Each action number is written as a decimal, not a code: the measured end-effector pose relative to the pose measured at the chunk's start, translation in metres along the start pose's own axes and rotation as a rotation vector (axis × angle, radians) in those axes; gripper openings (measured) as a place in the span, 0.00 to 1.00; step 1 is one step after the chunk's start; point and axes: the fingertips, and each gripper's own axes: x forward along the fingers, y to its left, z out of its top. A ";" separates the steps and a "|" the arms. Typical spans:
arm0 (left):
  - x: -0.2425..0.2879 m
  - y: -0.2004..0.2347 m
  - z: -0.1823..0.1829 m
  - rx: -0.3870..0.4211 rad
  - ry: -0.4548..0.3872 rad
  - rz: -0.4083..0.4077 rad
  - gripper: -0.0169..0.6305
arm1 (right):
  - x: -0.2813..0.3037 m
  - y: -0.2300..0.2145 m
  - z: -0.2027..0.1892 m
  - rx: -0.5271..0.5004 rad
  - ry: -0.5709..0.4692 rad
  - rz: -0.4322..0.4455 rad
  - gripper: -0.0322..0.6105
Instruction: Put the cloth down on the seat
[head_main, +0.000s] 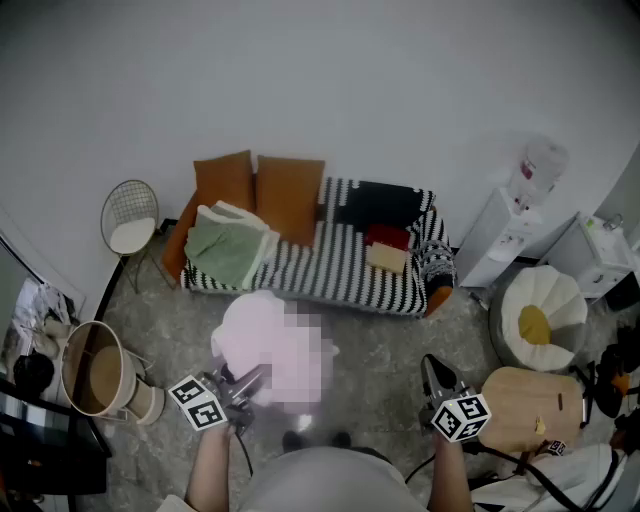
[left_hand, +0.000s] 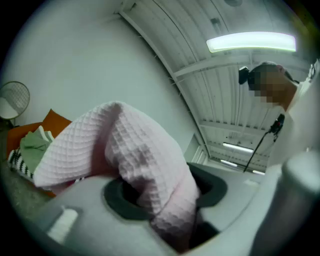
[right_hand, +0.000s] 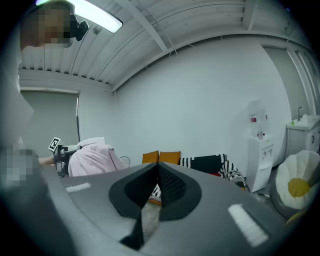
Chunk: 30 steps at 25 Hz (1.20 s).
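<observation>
Pink cloth (head_main: 265, 340) is hanging in the left tool (head_main: 243, 386), which is squeezing it so it is not dropping before the far striped seat (head_main: 340, 268), while the right tool (head_main: 437, 380) is sitting clenched, empty.

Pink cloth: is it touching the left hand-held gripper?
Touching. The left gripper view shows the pink cloth bunched between the jaws of the left hand-held gripper, pressed against the dark pads on both sides.
</observation>
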 end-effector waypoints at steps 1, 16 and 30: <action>0.000 0.000 0.000 0.000 0.000 0.000 0.35 | 0.000 0.000 0.000 -0.001 -0.001 0.001 0.06; 0.000 -0.007 -0.007 -0.002 0.002 0.008 0.35 | -0.006 0.003 0.002 -0.014 -0.009 0.025 0.06; 0.021 -0.026 -0.027 -0.013 -0.014 0.035 0.35 | -0.018 -0.036 -0.009 0.013 0.024 0.027 0.06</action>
